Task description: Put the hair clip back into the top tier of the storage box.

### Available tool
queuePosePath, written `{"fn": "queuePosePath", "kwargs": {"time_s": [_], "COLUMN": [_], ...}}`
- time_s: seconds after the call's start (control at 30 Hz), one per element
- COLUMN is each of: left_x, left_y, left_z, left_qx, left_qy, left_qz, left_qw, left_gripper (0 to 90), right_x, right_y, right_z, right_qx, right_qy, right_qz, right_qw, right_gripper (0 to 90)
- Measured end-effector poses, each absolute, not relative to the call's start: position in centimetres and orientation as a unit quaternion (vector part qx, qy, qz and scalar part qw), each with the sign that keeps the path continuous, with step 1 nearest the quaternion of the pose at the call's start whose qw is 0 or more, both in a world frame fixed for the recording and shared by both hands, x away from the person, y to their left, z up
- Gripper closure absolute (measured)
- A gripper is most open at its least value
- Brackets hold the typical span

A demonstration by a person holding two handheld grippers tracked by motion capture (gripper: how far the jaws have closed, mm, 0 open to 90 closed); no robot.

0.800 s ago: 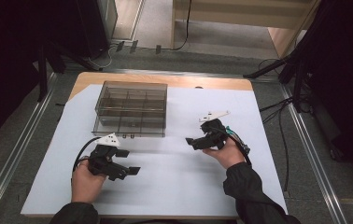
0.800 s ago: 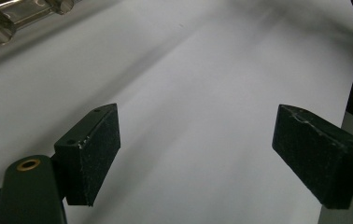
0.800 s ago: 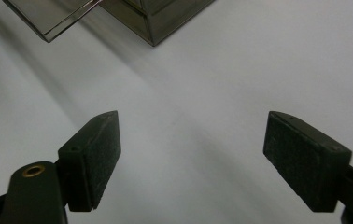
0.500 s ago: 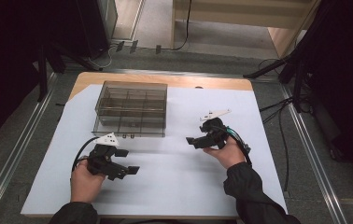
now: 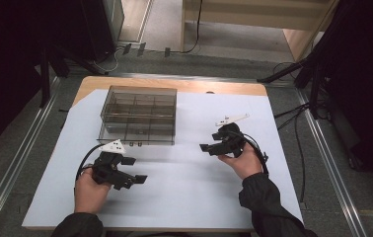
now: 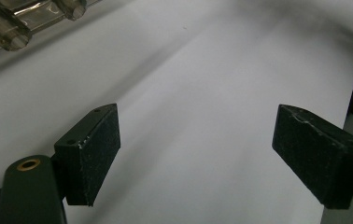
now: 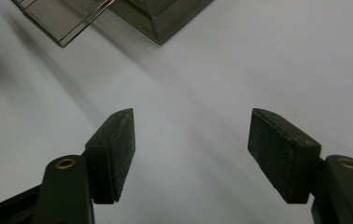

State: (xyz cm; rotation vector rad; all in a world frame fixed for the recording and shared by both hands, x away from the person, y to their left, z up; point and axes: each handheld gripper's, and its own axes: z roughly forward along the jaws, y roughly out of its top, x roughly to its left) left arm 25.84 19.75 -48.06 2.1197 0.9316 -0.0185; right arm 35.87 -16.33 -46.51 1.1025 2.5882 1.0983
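My left gripper (image 5: 134, 170) hovers low over the white surface (image 5: 194, 197), near its front edge, fingers (image 6: 93, 154) spread wide with nothing between them. My right gripper (image 5: 208, 148) sits further right and a bit further back, its fingers (image 7: 114, 154) also well apart and empty, pointing leftward toward the box (image 5: 138, 116). That box is clear plastic, split into small compartments, and it stands on the back left part of the surface, just beyond my left gripper and well apart from my right. From the left gripper view I catch two clear round feet (image 6: 6, 30) of the box up at the top left; from the right gripper view its corner (image 7: 158, 18) shows at the top, with bare white sheet below. The white sheet covers a wooden top (image 5: 174, 85), whose bare strip shows along the back edge. Metal rails (image 5: 17, 163) run along both sides on a grey floor (image 5: 174, 61). Black cables (image 5: 298, 138) trail at the right, dark stands and curtains close in left and right, and a pale wooden unit (image 5: 253, 15) stands at the back.
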Motion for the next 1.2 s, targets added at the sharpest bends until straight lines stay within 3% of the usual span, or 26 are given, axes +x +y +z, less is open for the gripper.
{"fn": "queuePosePath", "kwargs": {"time_s": [1.2], "left_x": [25.71], "left_y": [19.98], "left_z": [-48.05], "left_qx": [0.838], "left_qy": [0.37], "left_qz": [-0.006], "left_qw": [0.401], "left_gripper": [16.4], "right_x": [36.36], "right_y": [-16.58], "right_z": [-45.96], "right_qx": [0.386], "right_qy": [0.858], "right_qz": [0.336], "right_qw": [0.037], "right_gripper": [43.9]}}
